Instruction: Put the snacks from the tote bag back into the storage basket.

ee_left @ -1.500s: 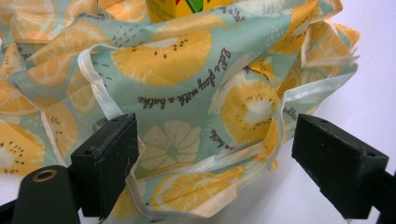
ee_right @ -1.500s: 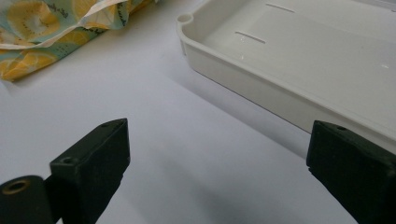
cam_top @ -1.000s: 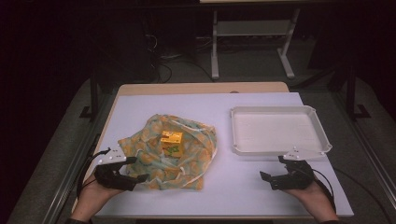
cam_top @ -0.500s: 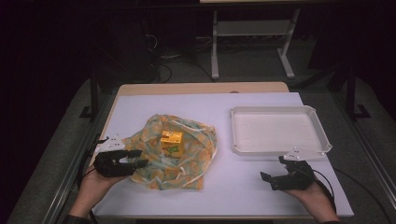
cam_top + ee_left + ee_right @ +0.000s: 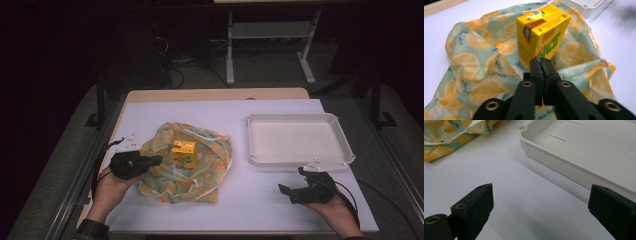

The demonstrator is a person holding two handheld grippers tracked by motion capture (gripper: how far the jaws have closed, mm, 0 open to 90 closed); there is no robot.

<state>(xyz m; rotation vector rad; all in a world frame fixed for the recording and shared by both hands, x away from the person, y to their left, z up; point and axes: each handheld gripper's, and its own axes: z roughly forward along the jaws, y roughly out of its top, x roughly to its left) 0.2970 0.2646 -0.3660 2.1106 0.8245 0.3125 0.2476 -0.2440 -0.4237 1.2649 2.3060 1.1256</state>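
Two grippers on the table: left gripper point(image 5: 150, 162), jaws pressed together with nothing between them, hovers at the near-left edge of the orange-print cloth bag point(image 5: 200, 172), tips pointing right at the yellow drink carton point(image 5: 183, 148) lying on top of the bag. Right gripper point(image 5: 292, 189), jaws spread wide and empty, sits over bare white table point(image 5: 250, 200) near right. White tray point(image 5: 300, 160) lies just beyond it, right of the bag.
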